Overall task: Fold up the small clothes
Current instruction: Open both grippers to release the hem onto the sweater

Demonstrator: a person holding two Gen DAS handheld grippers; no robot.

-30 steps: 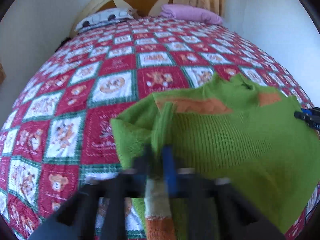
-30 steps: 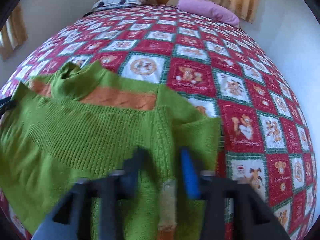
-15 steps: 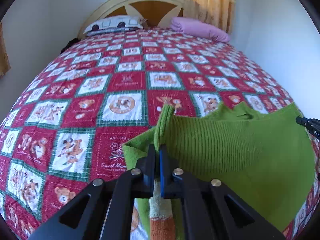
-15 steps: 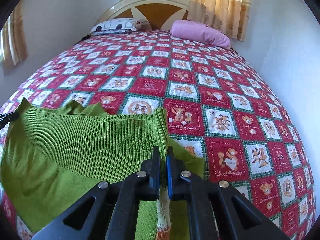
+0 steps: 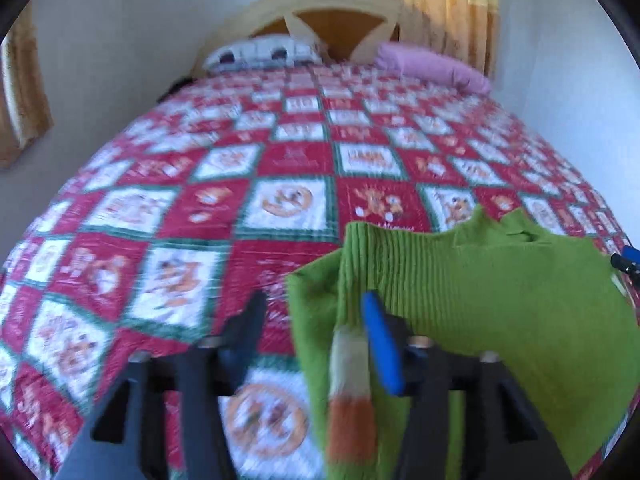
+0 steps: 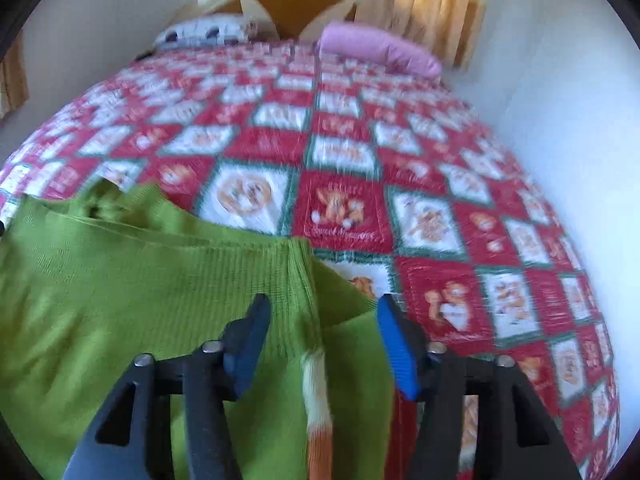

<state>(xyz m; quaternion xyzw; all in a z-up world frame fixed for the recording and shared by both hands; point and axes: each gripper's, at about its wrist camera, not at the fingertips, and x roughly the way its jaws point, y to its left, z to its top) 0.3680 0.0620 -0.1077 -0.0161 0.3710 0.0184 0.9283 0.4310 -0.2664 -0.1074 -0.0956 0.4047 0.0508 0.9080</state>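
**Releasing a folded green sweater on the quilt**

Lying on the near part of the patchwork quilt (image 5: 288,160), the green sweater (image 5: 500,292) was folded over, its ribbed hem edge facing the headboard (image 6: 280,4) and its long axis running side to side between the 2 grippers. The left gripper (image 5: 316,316) and the right gripper (image 6: 320,320) both stood wide apart, holding nothing, each straddling a corner with its striped cuff (image 6: 316,392). The knit looked soft, light and stretchy, likely to sag; pinching doubled ribbed edges at the corners seemed safest.
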